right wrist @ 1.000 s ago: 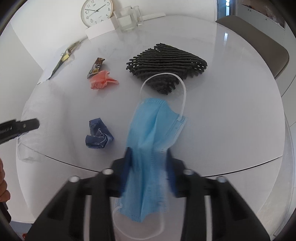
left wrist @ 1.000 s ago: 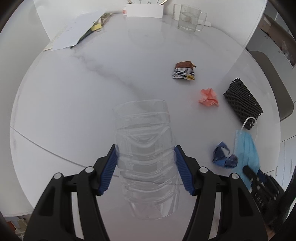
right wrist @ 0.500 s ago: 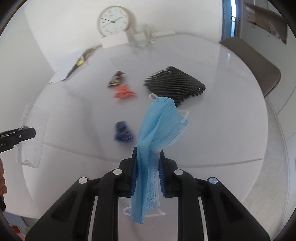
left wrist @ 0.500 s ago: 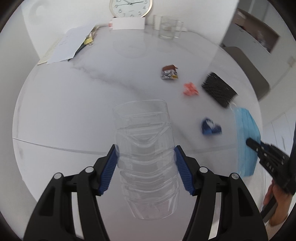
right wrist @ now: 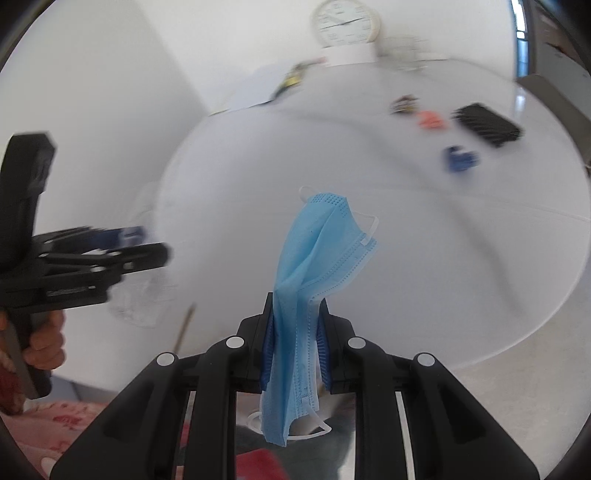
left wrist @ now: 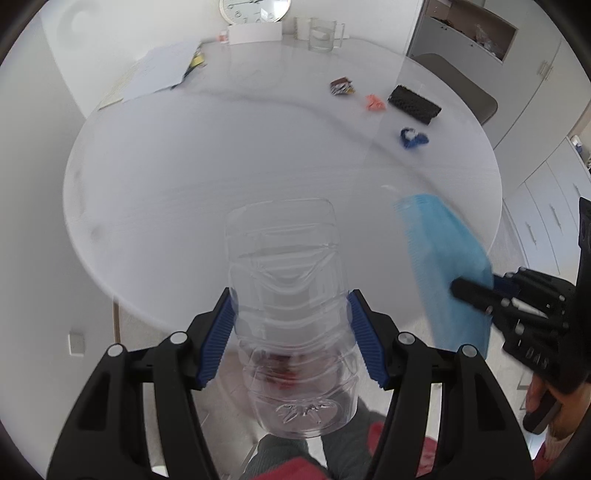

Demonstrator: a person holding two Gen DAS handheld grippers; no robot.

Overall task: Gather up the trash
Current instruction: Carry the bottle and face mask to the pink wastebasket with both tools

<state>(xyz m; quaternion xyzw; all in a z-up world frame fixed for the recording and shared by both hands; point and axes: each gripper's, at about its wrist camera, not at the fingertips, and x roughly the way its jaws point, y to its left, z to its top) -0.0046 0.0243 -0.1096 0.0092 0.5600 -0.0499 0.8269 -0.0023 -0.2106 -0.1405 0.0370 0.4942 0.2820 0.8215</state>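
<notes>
My left gripper point(left wrist: 290, 306) is shut on a clear crushed plastic bottle point(left wrist: 291, 295), held above the near edge of the round white table point(left wrist: 184, 177). My right gripper point(right wrist: 295, 317) is shut on a blue face mask point(right wrist: 317, 254) that hangs down between its fingers; the left wrist view shows that face mask point(left wrist: 443, 254) and the right gripper point(left wrist: 465, 286) at the right. Far across the table lie a blue crumpled scrap point(left wrist: 413, 137), an orange crumpled scrap point(left wrist: 375, 103), a brown wrapper point(left wrist: 341, 85) and a black foam net point(left wrist: 414, 104).
Papers point(left wrist: 159, 72), a white card point(left wrist: 254, 34), a glass mug point(left wrist: 322, 34) and a wall clock point(left wrist: 255, 7) are at the table's far side. A chair point(left wrist: 458, 85) stands at the right. A person's hands and red-patterned clothing show below, off the table's edge.
Both grippers have pulled back and up from the table with their loads, so the table looks smaller. The mask left the tabletop and now hangs free. The right jaws closed tighter.
</notes>
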